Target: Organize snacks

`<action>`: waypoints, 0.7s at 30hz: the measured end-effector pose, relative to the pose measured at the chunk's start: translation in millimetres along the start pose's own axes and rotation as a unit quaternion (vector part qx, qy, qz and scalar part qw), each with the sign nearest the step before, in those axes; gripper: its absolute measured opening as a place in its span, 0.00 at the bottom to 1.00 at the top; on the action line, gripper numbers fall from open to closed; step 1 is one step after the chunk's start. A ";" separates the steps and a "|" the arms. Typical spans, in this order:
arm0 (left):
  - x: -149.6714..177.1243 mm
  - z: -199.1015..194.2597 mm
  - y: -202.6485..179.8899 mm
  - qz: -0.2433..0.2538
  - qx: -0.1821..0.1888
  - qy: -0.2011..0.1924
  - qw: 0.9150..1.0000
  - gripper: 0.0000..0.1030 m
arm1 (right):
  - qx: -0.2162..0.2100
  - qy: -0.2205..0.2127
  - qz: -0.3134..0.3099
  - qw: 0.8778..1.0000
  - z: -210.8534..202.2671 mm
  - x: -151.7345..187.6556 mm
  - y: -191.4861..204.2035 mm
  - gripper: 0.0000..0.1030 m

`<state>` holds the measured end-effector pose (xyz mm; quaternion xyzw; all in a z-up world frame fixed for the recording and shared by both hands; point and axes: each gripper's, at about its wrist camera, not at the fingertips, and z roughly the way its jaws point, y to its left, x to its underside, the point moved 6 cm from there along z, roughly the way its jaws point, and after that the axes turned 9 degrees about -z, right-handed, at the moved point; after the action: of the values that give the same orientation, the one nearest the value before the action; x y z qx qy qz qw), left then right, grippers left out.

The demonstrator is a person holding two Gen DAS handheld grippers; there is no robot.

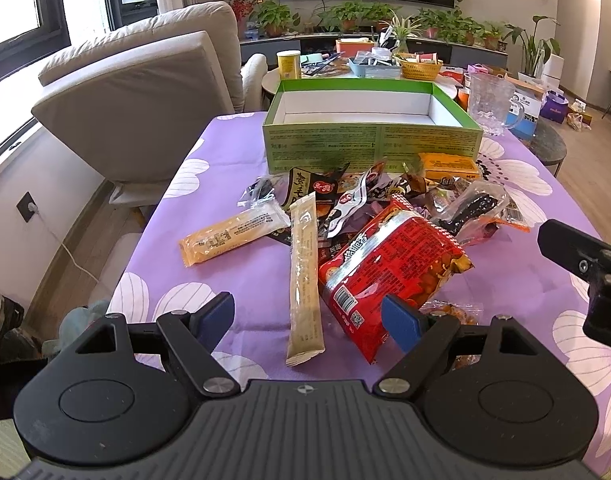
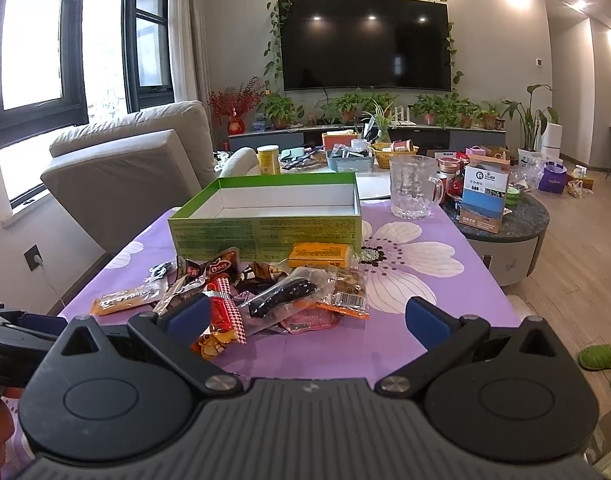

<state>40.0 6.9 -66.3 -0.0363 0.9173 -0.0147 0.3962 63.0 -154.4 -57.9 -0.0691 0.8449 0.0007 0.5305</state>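
Observation:
A heap of snack packets [image 1: 385, 208] [image 2: 273, 300] lies on the purple flowered tablecloth [image 1: 241, 264] in front of an open green box [image 1: 369, 142] [image 2: 265, 228] whose white inside holds nothing. A big red packet [image 1: 389, 268] and a long beige stick pack [image 1: 305, 276] lie nearest my left gripper [image 1: 311, 318], which is open and holds nothing. A second beige bar [image 1: 233, 234] lies to the left. My right gripper [image 2: 307, 318] is open too, hovering short of the heap, and shows at the right edge of the left wrist view [image 1: 585, 272].
A clear glass jug [image 1: 491, 104] [image 2: 415, 186] stands right of the box. A beige sofa [image 1: 137, 92] is off the table's left, a round dark side table [image 2: 505, 220] with boxes at right. A cluttered low table [image 2: 345, 160] stands behind.

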 end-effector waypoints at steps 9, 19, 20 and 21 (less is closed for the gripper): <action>1.4 1.7 3.0 -0.002 -0.001 0.005 1.000 0.77 | -0.010 -0.002 0.005 1.000 -3.1 1.4 4.6 0.74; 5.0 6.1 8.9 -0.003 -0.005 0.013 1.000 0.77 | -0.047 0.025 0.010 0.999 0.0 6.2 9.0 0.74; 5.1 6.1 11.5 -0.003 -0.004 0.012 1.000 0.77 | -0.051 0.028 0.013 0.998 0.5 6.8 8.7 0.74; 4.9 5.8 15.6 -0.005 -0.004 0.010 1.000 0.77 | -0.054 0.032 0.016 0.998 1.2 7.3 8.5 0.74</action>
<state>40.1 22.1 -74.7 -0.0422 0.9211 -0.0134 0.3869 59.9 -146.7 -65.7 -0.0846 0.8612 0.0526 0.4984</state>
